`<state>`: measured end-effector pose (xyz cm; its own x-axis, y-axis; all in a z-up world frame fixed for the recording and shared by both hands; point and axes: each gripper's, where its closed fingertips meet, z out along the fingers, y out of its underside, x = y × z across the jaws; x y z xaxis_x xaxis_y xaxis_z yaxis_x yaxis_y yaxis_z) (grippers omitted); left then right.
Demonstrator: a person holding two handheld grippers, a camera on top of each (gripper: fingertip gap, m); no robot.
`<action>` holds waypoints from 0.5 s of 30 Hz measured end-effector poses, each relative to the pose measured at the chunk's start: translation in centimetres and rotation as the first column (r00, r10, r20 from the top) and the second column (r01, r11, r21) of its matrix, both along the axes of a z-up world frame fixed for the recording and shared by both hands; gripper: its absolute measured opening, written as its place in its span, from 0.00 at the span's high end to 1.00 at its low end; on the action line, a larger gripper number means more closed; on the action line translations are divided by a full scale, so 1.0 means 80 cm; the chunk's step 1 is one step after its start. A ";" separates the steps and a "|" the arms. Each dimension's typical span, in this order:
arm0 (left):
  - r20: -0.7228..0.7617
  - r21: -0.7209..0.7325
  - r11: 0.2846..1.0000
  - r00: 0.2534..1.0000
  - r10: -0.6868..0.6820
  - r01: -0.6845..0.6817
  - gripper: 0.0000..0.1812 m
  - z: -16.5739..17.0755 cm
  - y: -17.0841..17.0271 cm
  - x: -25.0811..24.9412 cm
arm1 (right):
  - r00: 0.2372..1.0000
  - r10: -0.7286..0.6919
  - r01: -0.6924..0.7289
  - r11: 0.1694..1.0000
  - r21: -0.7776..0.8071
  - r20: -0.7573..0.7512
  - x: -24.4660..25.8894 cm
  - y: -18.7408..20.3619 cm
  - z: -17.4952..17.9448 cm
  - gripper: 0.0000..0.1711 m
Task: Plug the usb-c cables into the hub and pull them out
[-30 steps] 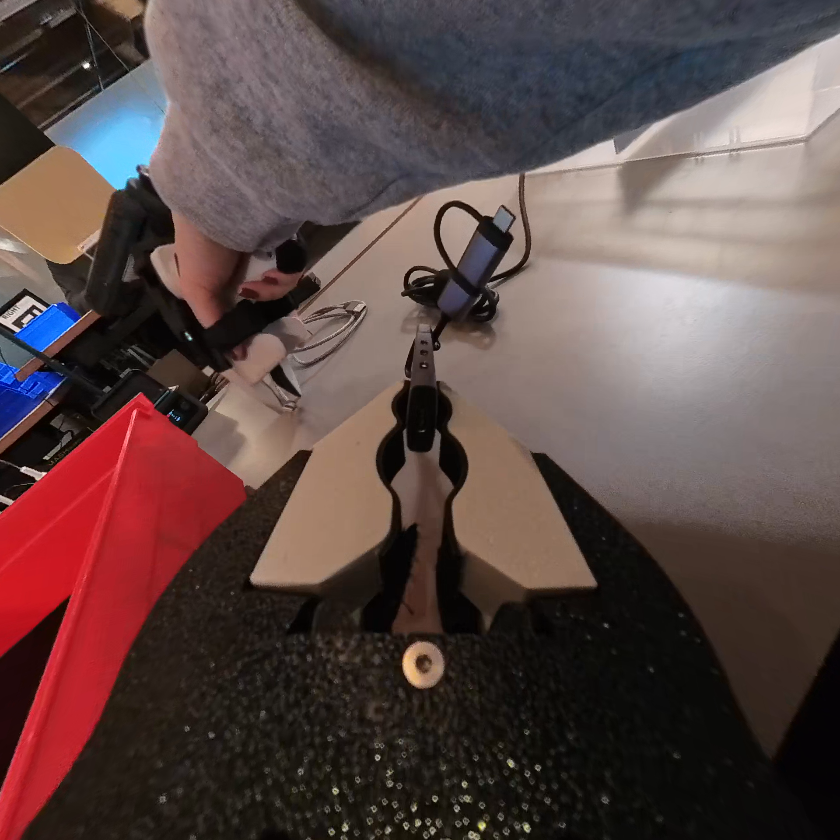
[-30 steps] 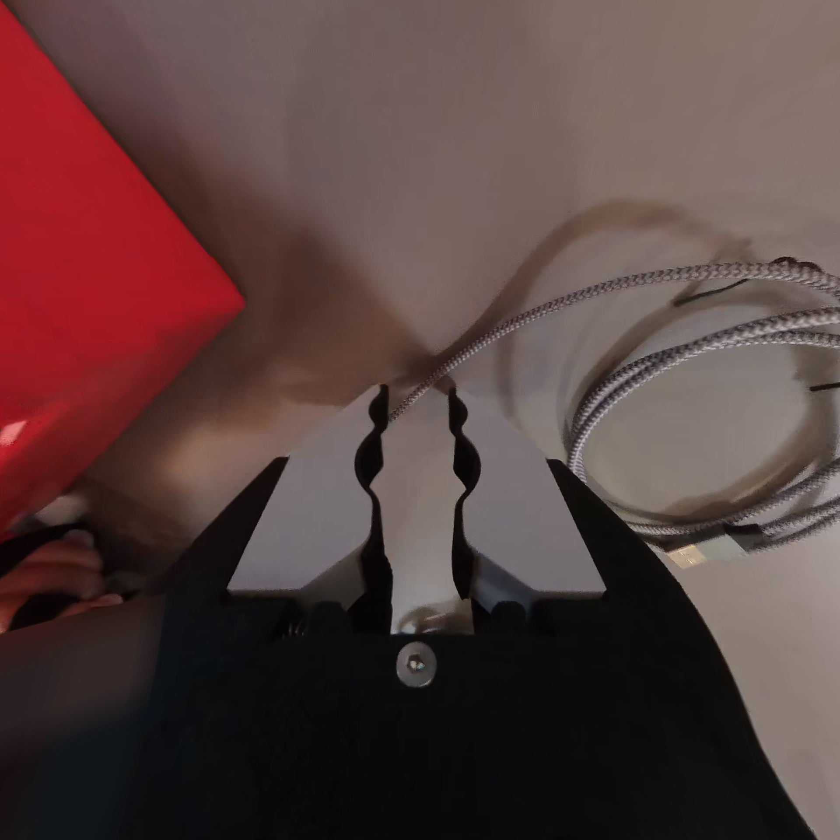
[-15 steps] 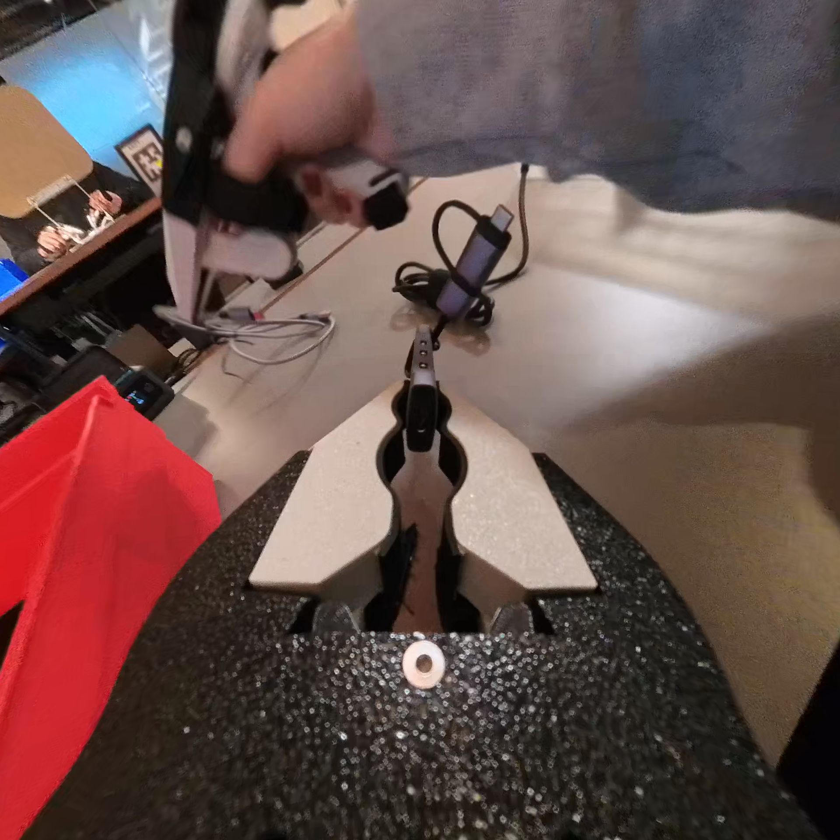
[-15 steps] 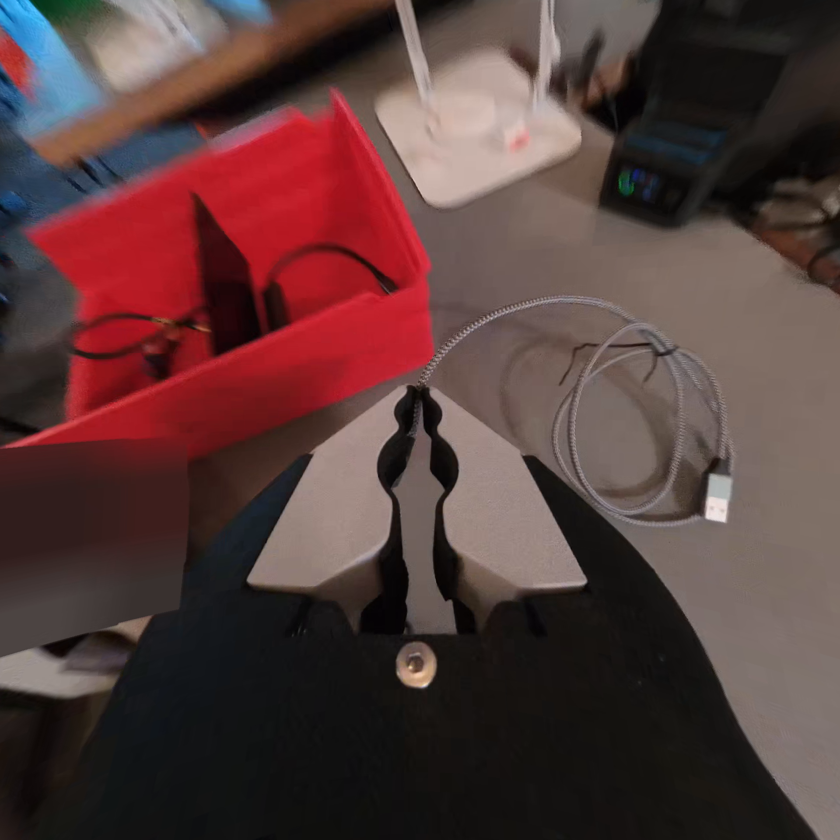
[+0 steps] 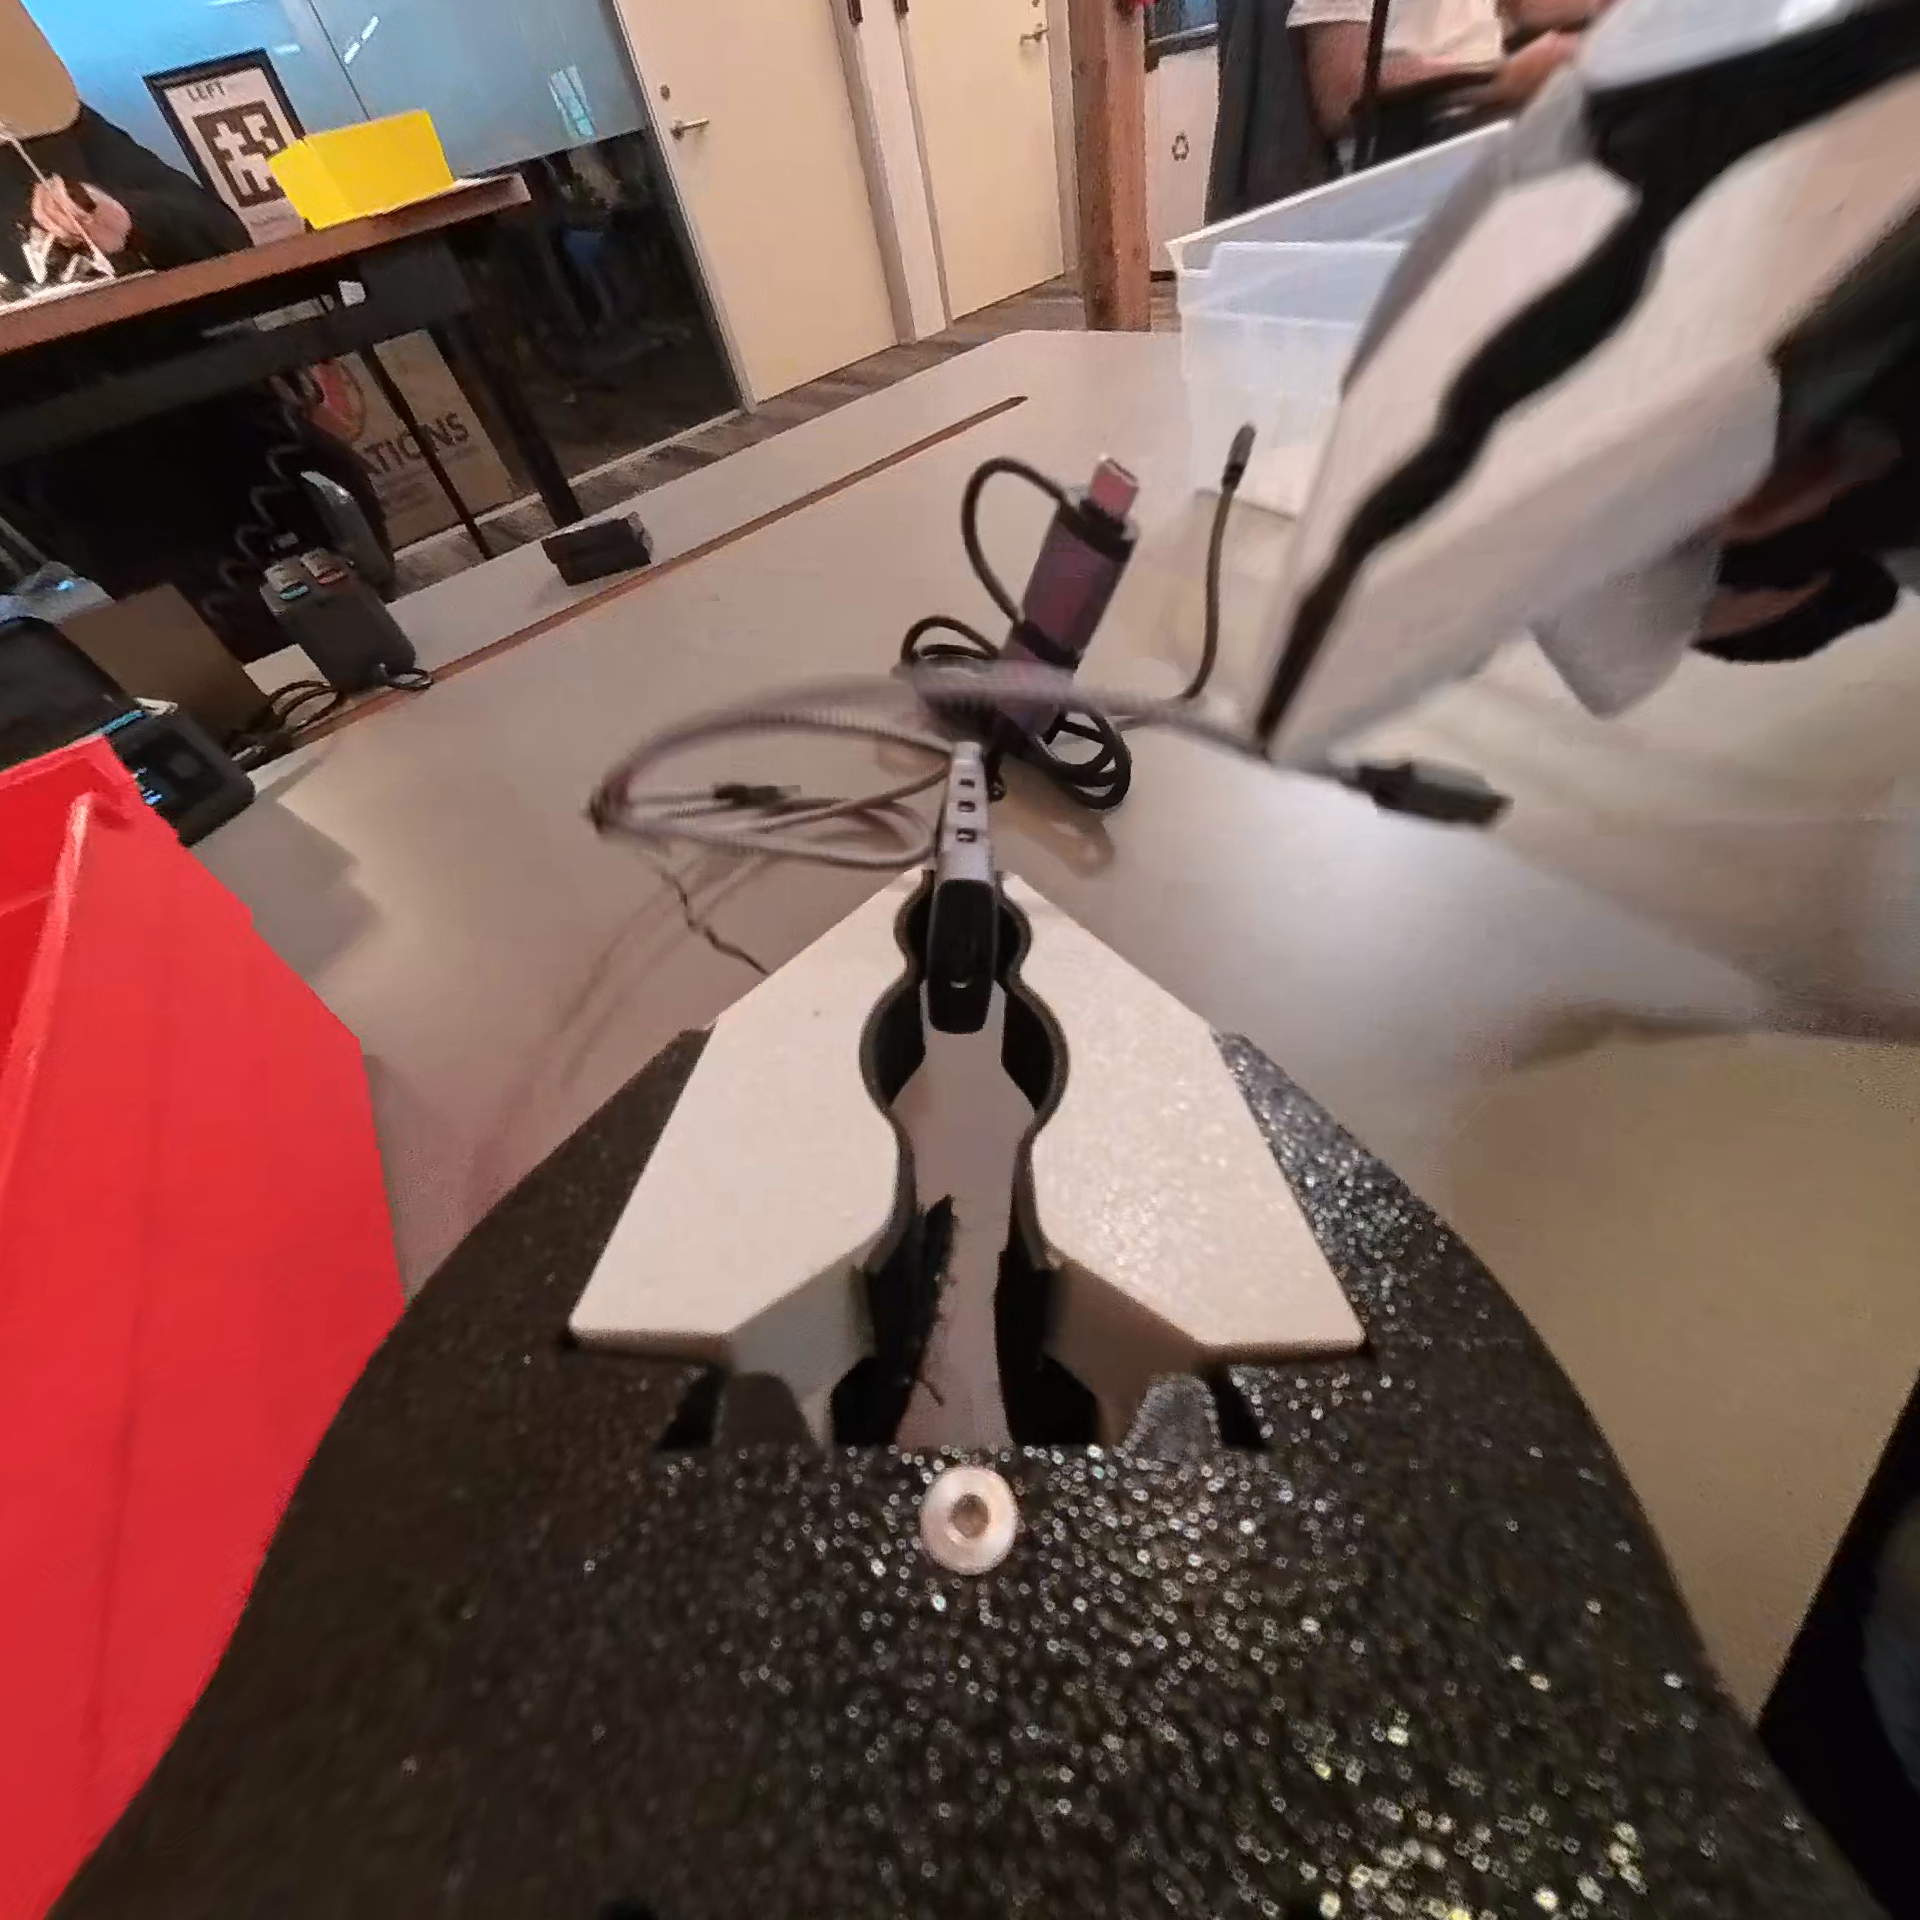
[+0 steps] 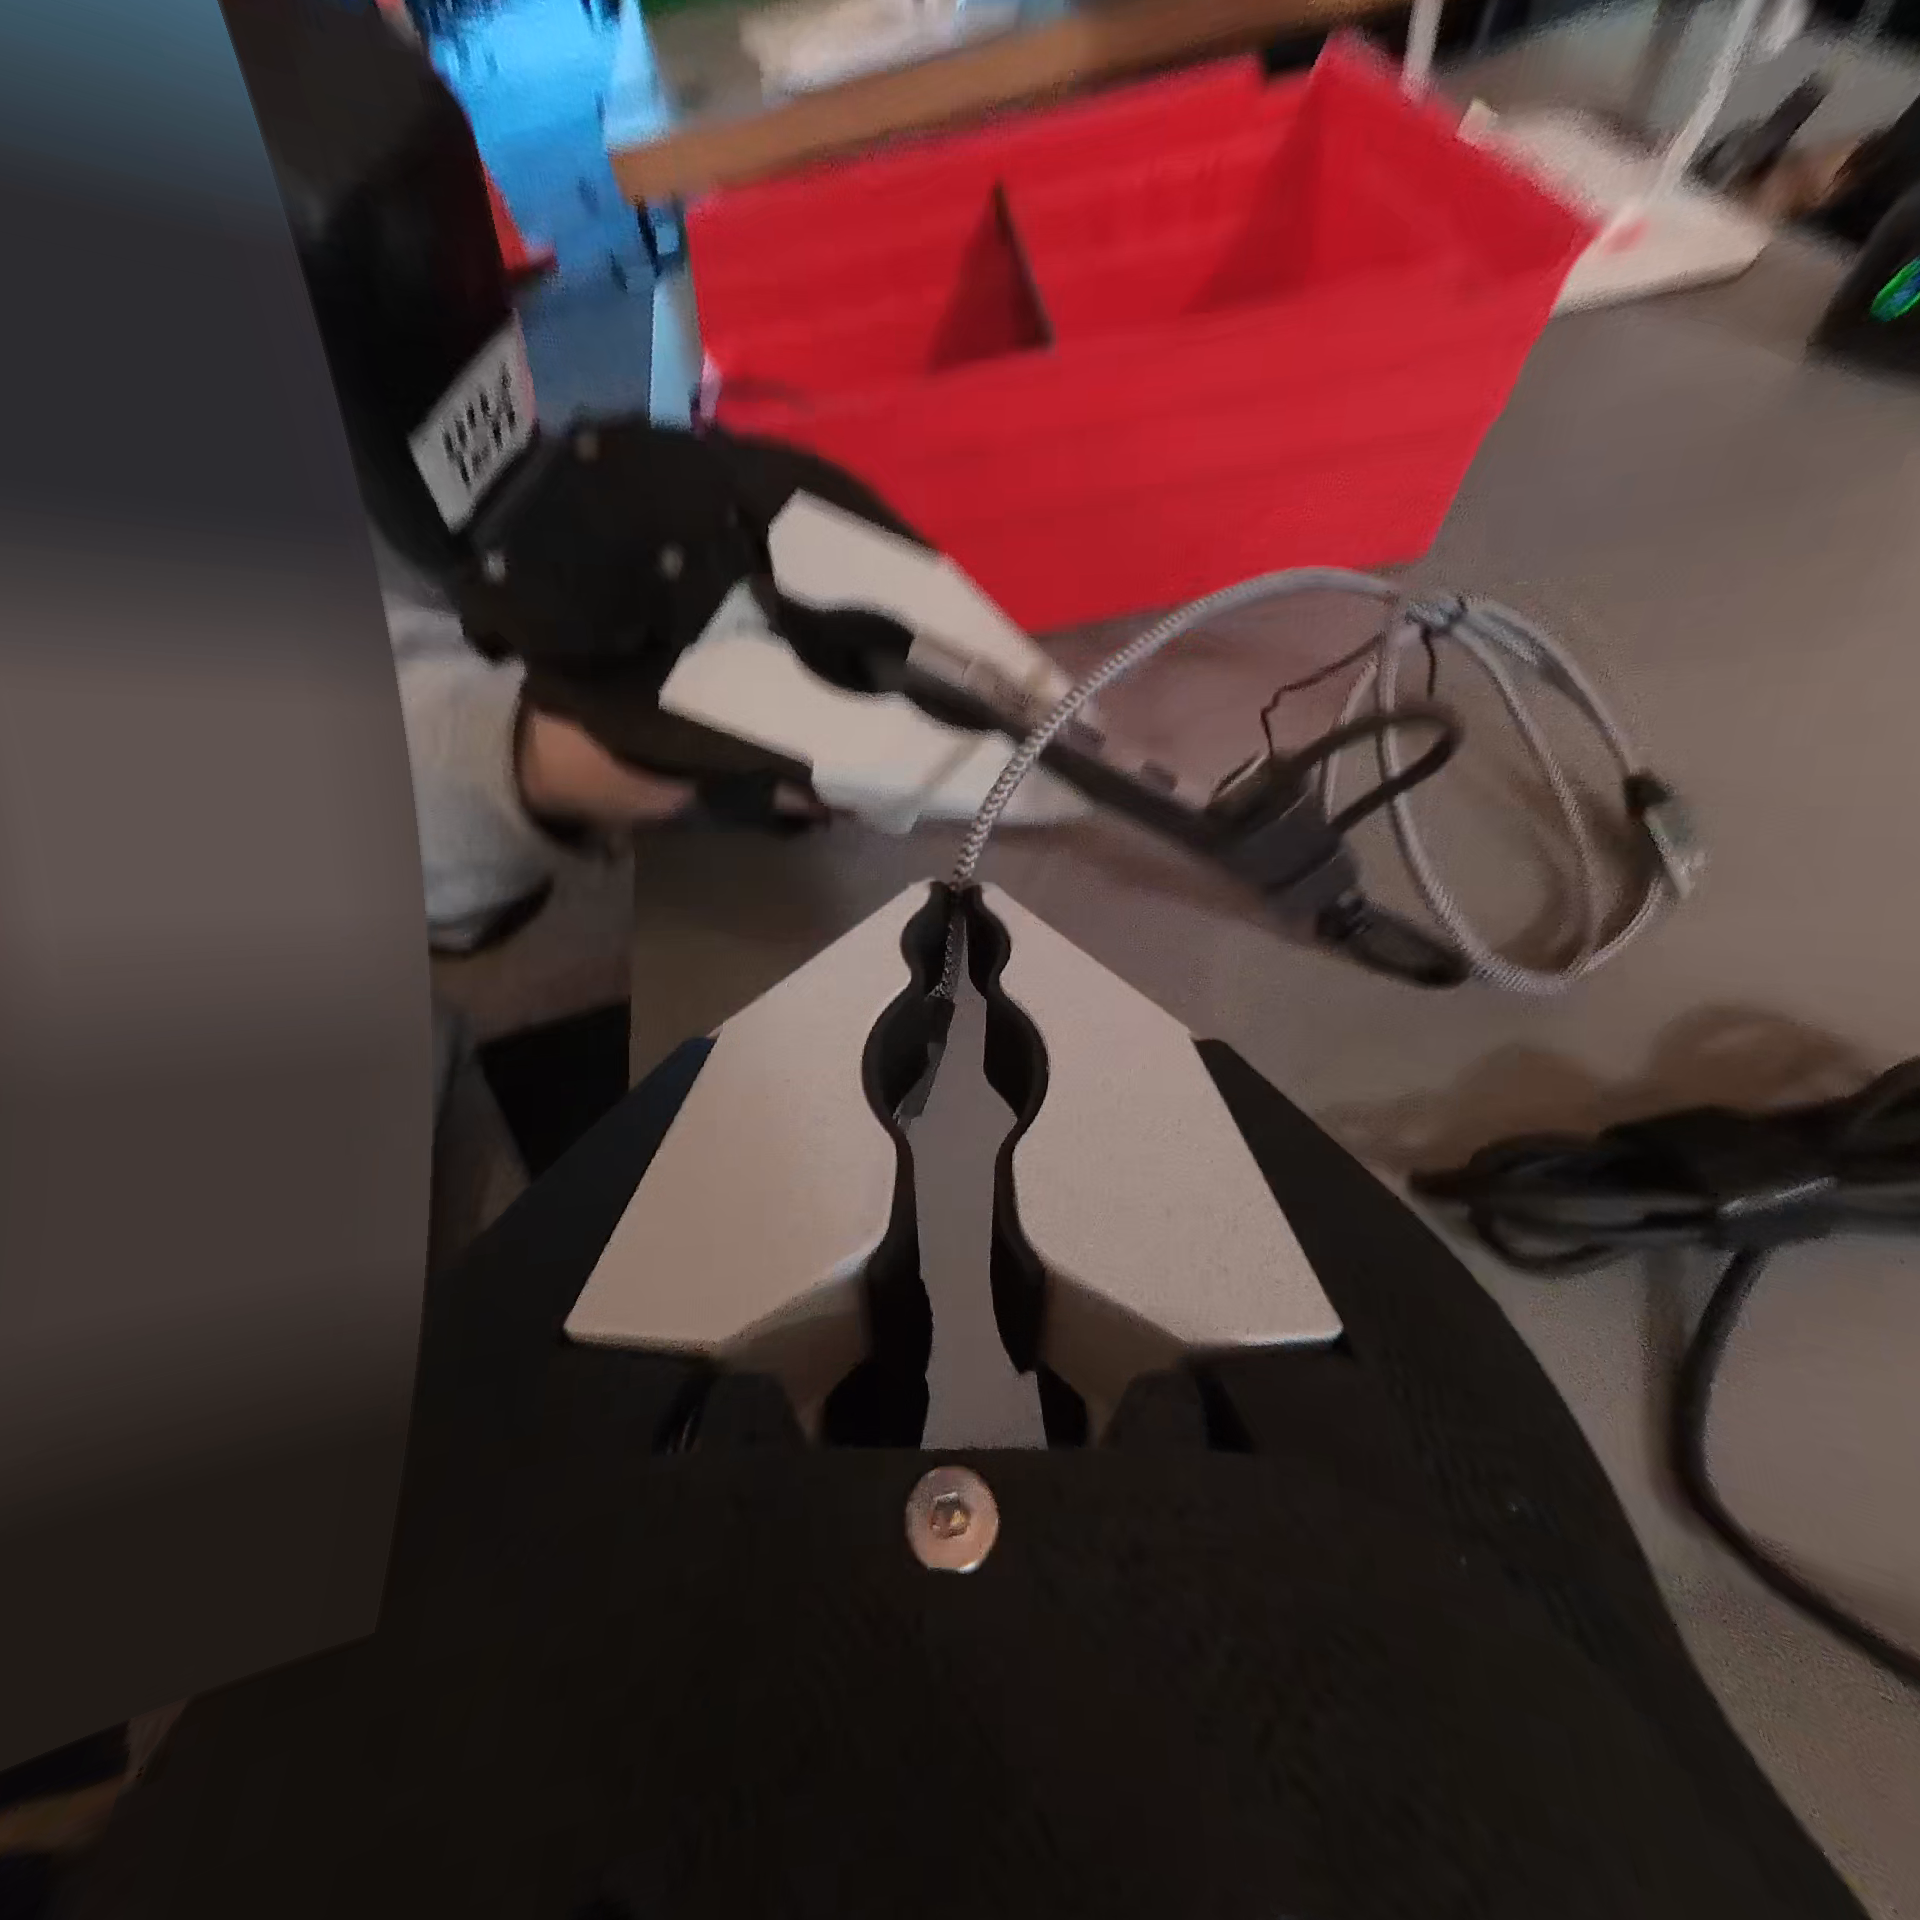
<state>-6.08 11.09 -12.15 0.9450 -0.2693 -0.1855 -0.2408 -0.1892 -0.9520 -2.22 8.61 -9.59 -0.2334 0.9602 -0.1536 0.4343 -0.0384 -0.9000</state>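
Note:
My left gripper (image 5: 964, 888) is shut on the thin grey hub (image 5: 966, 831), held edge-on just above the grey table (image 5: 1455, 1299). The hub's black lead and grey adapter (image 5: 1070, 582) lie coiled beyond it. My right gripper (image 6: 956, 896) is shut on the grey braided USB-C cable (image 6: 1039, 738) near its plug, which sits between the jaws. The cable's coil (image 6: 1538, 810) hangs toward the table. In the left wrist view the right gripper (image 5: 1273, 727) is at the upper right, with the plug (image 5: 1429, 795) sticking out beside the hub. The right wrist view shows the left gripper (image 6: 1039, 681) holding the hub (image 6: 1132, 795).
A red bin (image 5: 156, 1143) stands at the table's left edge; it also shows in the right wrist view (image 6: 1143, 436). A clear plastic box (image 5: 1268, 343) sits at the back right. A black cable bundle (image 6: 1714, 1195) lies to the right. A small black device (image 5: 187, 769) sits behind the bin. The gap from one gripper's tips to the other's is roughly 6 cm.
My right gripper shut on the braided cable by the red bin, lifted it and swung over next to the hub. My left gripper kept holding the hub in place.

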 end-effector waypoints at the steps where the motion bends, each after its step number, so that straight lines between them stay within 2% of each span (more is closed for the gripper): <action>1: 0.002 0.001 1.000 1.000 -0.006 0.006 0.96 0.000 0.000 0.002 | 0.999 0.012 -0.013 1.000 0.014 0.050 0.005 -0.004 -0.014 1.00; 5: -0.056 0.002 1.000 0.998 -0.027 0.027 0.96 -0.006 0.000 0.012 | 0.981 0.011 -0.023 0.998 0.057 0.191 0.014 -0.008 -0.053 0.99; 9: -0.125 0.008 0.999 0.991 -0.042 0.043 0.96 -0.011 -0.002 0.019 | 0.948 0.061 -0.068 0.998 0.012 0.312 0.021 -0.014 -0.075 0.94; 15: -0.196 0.014 0.998 0.979 -0.054 0.058 0.96 -0.016 -0.006 0.025 | 0.896 0.094 -0.103 0.995 -0.004 0.435 0.031 -0.010 -0.100 0.92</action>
<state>-4.06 10.62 -13.43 0.8734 -0.3152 -0.3713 -0.4326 -0.1519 -0.8887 0.26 7.78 -17.55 -0.2410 0.9394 -0.2437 0.7825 0.0396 -0.6214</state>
